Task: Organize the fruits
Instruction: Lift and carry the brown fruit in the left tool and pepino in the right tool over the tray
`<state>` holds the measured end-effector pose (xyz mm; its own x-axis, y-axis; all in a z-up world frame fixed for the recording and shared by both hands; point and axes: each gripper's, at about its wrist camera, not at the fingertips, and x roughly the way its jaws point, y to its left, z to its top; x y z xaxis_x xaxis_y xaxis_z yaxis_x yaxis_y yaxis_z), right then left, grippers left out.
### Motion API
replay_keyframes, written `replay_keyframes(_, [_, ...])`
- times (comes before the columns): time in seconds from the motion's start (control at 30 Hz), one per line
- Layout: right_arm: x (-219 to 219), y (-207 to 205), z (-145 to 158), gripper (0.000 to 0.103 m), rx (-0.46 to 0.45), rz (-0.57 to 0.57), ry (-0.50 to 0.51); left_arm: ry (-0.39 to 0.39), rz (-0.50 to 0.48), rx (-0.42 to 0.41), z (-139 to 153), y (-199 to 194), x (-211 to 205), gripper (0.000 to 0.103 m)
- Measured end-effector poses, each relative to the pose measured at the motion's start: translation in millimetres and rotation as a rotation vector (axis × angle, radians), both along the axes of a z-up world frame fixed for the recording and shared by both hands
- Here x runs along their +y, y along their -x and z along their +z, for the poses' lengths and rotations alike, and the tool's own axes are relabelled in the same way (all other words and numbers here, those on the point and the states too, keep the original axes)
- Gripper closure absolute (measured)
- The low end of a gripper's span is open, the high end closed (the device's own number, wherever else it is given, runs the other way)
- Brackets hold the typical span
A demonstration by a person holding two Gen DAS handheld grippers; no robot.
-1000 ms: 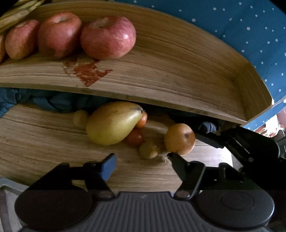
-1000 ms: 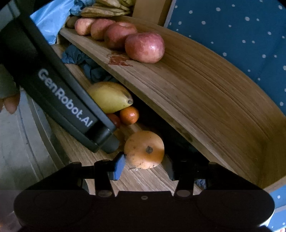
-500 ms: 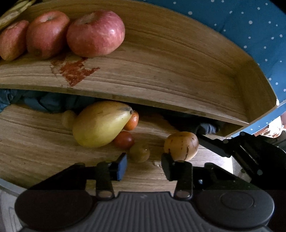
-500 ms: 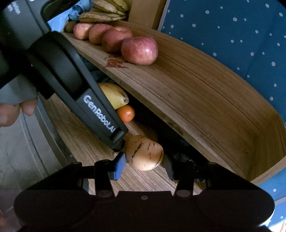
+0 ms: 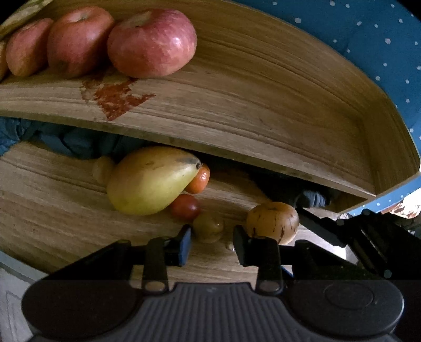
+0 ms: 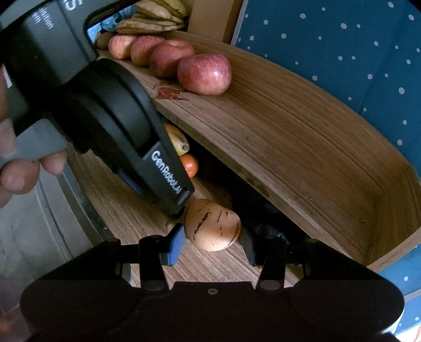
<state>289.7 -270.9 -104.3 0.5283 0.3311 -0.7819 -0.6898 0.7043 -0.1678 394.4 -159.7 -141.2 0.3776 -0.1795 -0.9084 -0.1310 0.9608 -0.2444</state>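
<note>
Two-tier wooden fruit rack, seen from both hand-held grippers. On the upper shelf [image 5: 263,105], far left, red apples [image 5: 151,43] stand in a row beside a reddish stain [image 5: 115,98]; the right wrist view adds a bunch of bananas [image 6: 155,15] at the far end of that row. On the lower shelf [image 5: 52,210], left of centre, lies a large yellow-green mango [image 5: 150,181]. A small orange fruit [image 5: 198,179] is tucked behind its tip and a small red fruit [image 5: 184,207] sits just beside it on the near side.

Nearer still lies a small olive-green fruit [image 5: 208,227], between the fingers of the left gripper [image 5: 210,239]. Its jaws have just been closing and stand narrow, but a gap shows on the right side of the fruit, so it does not appear to be gripped. To the right, a tan fruit with dark streaks [image 6: 211,225] rests on the lower shelf, bracketed closely by the right gripper [image 6: 211,240]. Whether its pads actually press on the skin cannot be told.

Step in hand, as judged: picking up small fruits from the lower shelf, one per gripper. The next move calls for the left jaws to finish closing squarely on the round, roll-prone green fruit. Both hands then need a lift clear of the overhanging upper shelf, without knocking each other, since the grippers work just beside one another.
</note>
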Motion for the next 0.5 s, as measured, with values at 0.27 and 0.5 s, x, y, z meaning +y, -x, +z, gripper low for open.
replay_keyframes(0.27, [0, -1, -1, 0.054, 0.012, -0.002, -0.003, 0.003, 0.016, 0.004, 2, 3, 8, 0.073])
replay_keyframes(0.5, [2, -8, -2, 0.050, 0.028, 0.012, 0.001, 0.005, 0.004, 0.000, 6, 8, 12, 0.073])
